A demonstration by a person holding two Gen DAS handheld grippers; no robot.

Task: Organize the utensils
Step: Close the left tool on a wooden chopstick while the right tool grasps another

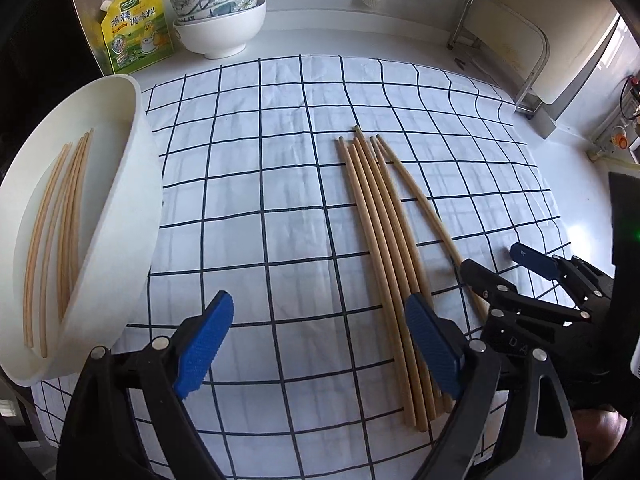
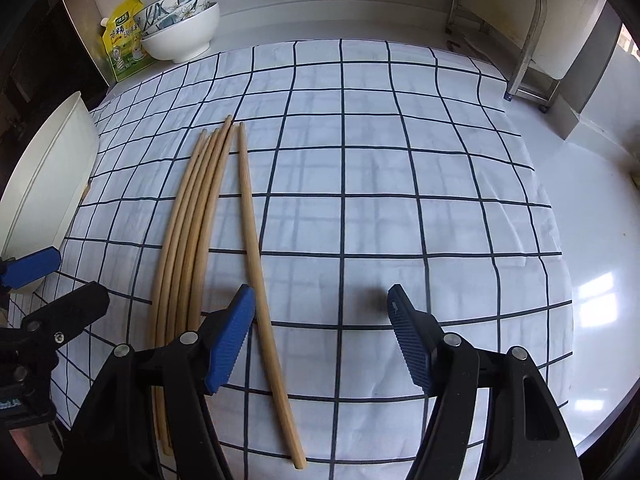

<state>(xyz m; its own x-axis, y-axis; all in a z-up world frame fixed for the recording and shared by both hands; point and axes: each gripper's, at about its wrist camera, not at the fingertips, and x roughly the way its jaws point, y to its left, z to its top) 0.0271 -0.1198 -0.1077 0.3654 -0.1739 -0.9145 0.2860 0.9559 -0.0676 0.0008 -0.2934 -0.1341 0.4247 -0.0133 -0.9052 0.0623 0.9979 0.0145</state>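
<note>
Checked cloth (image 2: 360, 160); chopsticks (image 2: 188, 240) partly hidden.

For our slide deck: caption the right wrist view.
Open right gripper above a lone chopstick on checked cloth.

Your chopsticks (image 2: 200, 216) are pale, matt wood. They lie on a creased cotton-like cloth (image 2: 360, 184), white with dark grid lines. Your tray (image 1: 136, 184) looks like smooth white plastic. The worktop (image 2: 592, 240) is glossy white and throws back window light. Your fingers (image 2: 230, 340) carry ribbed blue pads on black plastic arms with metal rivets.
</note>
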